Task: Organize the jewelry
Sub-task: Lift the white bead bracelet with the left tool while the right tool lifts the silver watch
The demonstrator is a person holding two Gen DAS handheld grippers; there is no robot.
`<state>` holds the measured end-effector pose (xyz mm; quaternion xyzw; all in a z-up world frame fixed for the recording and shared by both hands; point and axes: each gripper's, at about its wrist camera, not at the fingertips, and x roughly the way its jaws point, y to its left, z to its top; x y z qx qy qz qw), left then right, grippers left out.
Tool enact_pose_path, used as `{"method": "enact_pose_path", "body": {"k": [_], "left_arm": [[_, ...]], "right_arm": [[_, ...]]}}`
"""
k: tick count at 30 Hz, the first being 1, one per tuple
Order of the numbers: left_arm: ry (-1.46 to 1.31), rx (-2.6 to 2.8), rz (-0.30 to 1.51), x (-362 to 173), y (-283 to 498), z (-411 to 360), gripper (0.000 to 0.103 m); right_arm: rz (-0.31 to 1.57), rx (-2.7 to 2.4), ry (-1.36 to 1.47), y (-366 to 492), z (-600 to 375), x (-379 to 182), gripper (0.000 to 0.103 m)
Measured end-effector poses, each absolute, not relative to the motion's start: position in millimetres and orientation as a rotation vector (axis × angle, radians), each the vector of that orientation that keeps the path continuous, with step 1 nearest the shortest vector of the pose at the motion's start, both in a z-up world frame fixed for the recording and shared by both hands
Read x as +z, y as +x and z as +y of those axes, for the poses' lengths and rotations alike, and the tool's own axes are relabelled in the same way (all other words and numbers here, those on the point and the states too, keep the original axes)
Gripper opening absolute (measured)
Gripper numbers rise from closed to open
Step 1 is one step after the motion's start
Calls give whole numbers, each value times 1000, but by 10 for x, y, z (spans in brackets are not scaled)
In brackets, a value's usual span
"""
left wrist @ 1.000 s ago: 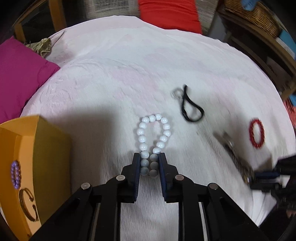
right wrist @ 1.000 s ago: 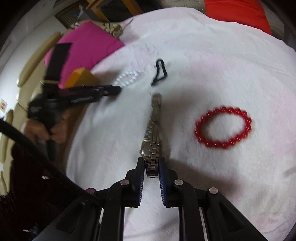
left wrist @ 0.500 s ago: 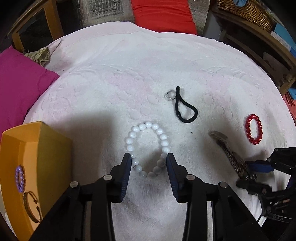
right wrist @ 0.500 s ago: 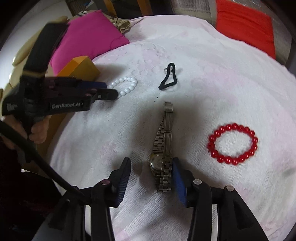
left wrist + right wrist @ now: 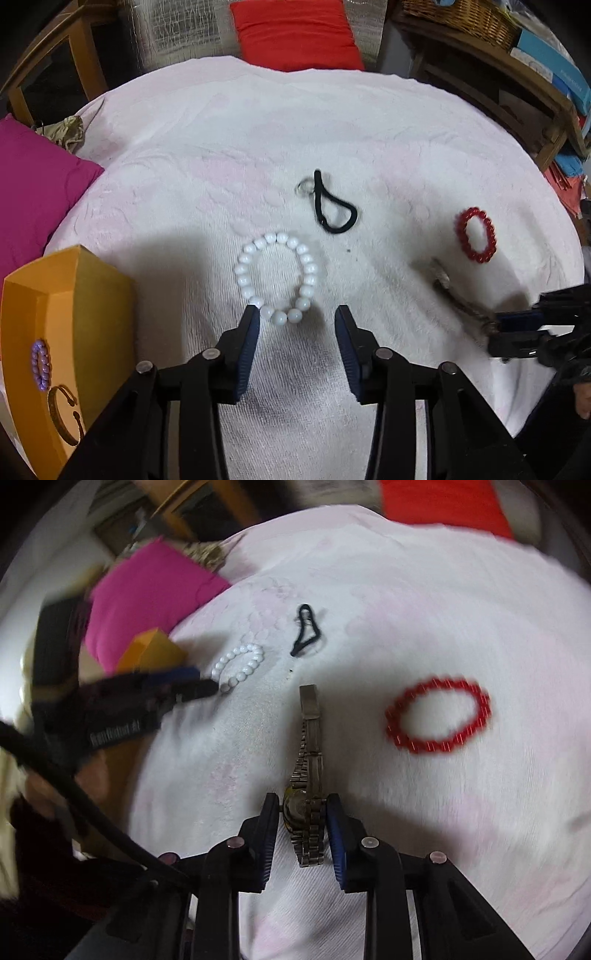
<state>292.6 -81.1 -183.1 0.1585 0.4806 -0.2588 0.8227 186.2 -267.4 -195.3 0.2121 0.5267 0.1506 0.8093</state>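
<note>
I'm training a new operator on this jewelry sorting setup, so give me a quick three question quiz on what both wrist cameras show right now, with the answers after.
1. True or false: the left gripper is clamped shut on the white bead bracelet.
2. What lies between the fingers of the right gripper? A) the red bead bracelet B) the metal watch C) the black cord loop
3. Fill in: inside the orange box lie a purple bead bracelet and a ____ cuff bangle.

Key
1. False: its fingers are spread, with the bracelet lying on the white cloth just ahead of them.
2. B.
3. Brown.
</note>
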Motion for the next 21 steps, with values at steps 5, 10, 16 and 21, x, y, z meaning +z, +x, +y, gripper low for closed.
{"method": "enact_pose_path", "body": {"k": [5,10,16,21], "left_arm": [[331,-550,1013,-1871,2942,-922,44],[342,-548,1032,-1973,3018,-1044,44],[297,-523,1057,-2034,3149,-1040,20],[240,-531,1075,-2010,3192,-946,10]], "right_arm": [[1140,273,583,1736,-2801,-1981,28],[1161,284,610,1839,-2785,-2048,28],[1171,310,615,1877,-2822,-2075,28],[1170,322,609,1890,-2823,-2047,28]]}}
